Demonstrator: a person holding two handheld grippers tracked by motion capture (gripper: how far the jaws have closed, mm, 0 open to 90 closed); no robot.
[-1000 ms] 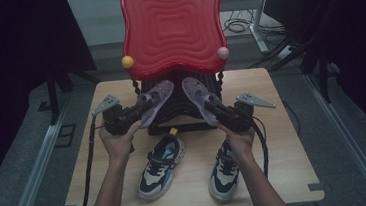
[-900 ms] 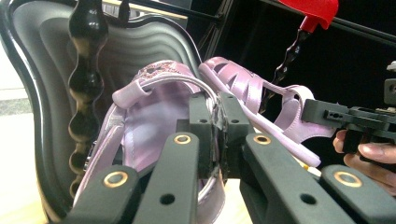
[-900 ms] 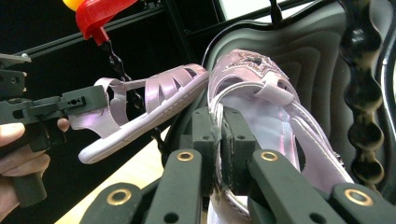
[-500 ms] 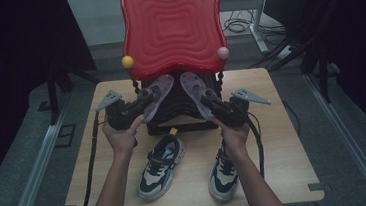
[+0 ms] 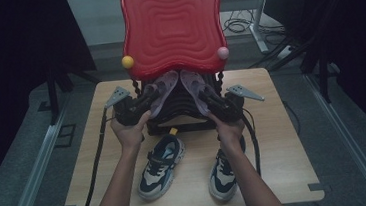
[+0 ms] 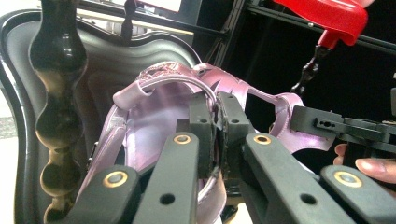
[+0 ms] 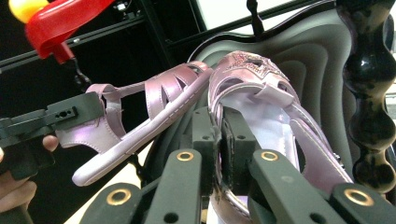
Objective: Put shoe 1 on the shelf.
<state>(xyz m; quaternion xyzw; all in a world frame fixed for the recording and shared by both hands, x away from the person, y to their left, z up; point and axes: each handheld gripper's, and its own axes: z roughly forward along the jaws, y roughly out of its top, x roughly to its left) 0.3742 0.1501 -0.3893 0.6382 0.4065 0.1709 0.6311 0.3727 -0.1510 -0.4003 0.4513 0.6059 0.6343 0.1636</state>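
Note:
I hold a pair of lilac sandals side by side at a small black rack with a red wavy top (image 5: pixel 172 28). My left gripper (image 5: pixel 151 94) is shut on the heel strap of the left sandal (image 5: pixel 165 86). In the left gripper view the jaws (image 6: pixel 216 126) pinch that strap over the sandal's insole (image 6: pixel 149 116). My right gripper (image 5: pixel 206 97) is shut on the right sandal (image 5: pixel 194 84). In the right gripper view the jaws (image 7: pixel 219 140) clamp its heel rim, and the sandal (image 7: pixel 266 102) points at the black shelf (image 7: pixel 289 37).
Two dark blue and white sneakers (image 5: pixel 160 166) (image 5: pixel 224 169) lie on the wooden table (image 5: pixel 284 139) in front of the rack. Black beaded posts (image 6: pixel 58 93) (image 7: pixel 371 93) flank the shelf. A yellow ball (image 5: pixel 127 61) and a pink ball (image 5: pixel 223 53) sit at the red top's corners.
Both hands have moved away from the person toward the rack. The two sandals have gone further in under the red top and stand closer together.

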